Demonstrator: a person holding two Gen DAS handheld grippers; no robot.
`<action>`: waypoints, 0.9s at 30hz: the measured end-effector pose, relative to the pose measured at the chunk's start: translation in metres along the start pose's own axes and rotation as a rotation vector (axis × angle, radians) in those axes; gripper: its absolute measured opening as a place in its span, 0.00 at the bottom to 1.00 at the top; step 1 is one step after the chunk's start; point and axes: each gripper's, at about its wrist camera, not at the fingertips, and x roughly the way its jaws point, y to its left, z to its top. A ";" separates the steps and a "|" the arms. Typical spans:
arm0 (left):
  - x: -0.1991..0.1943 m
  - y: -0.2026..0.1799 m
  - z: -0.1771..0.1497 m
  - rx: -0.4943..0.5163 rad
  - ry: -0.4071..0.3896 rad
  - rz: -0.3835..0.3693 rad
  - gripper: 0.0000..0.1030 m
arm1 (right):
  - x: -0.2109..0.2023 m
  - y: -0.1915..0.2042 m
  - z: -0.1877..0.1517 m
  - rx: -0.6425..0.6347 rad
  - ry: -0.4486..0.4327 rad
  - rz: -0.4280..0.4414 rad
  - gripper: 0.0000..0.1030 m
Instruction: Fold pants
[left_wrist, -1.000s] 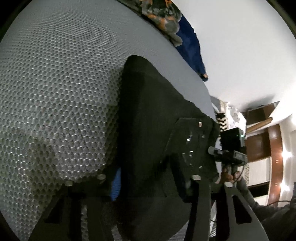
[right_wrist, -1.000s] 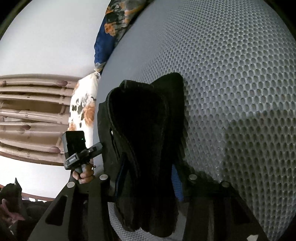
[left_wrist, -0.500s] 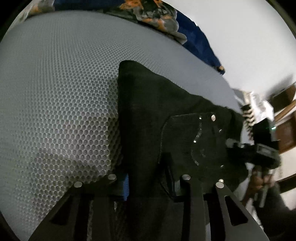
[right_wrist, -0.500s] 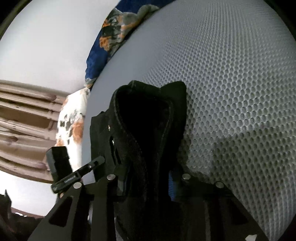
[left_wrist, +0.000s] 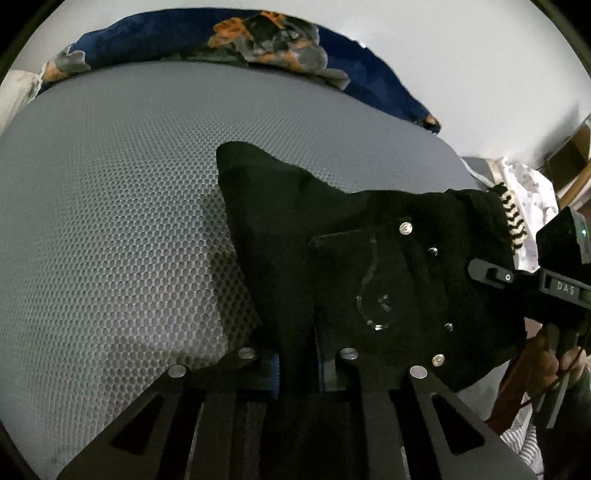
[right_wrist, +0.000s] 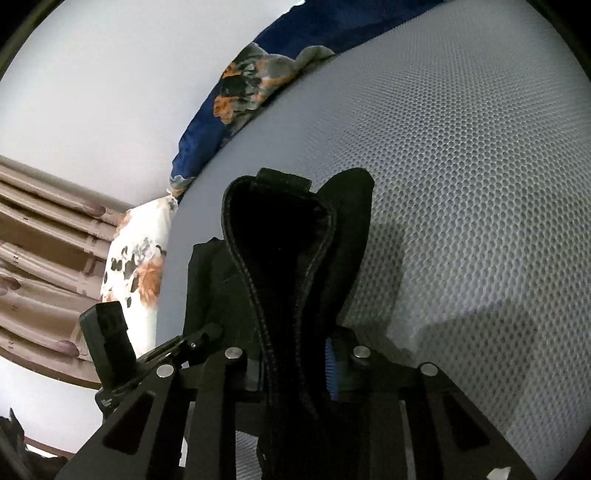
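2 grippers (left_wrist: 297, 373) (right_wrist: 295, 369), 1 black pants (left_wrist: 295, 236).

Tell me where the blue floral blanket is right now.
The blue floral blanket lies bunched along the far edge of the grey mesh mattress, against the white wall, beyond the black pants; the right wrist view shows it upper centre.

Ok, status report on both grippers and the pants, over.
Left gripper and right gripper both closing on black pants. Pants bunched on grey mattress. Nothing in the way.
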 end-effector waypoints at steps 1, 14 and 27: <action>-0.004 0.001 -0.002 0.007 -0.004 -0.005 0.13 | -0.002 0.001 -0.002 -0.001 -0.001 0.002 0.22; -0.061 0.017 -0.008 0.020 -0.101 -0.014 0.13 | 0.011 0.036 0.000 -0.015 0.013 0.088 0.22; -0.057 0.045 0.042 -0.045 -0.139 -0.007 0.13 | 0.042 0.052 0.056 -0.054 0.039 0.112 0.22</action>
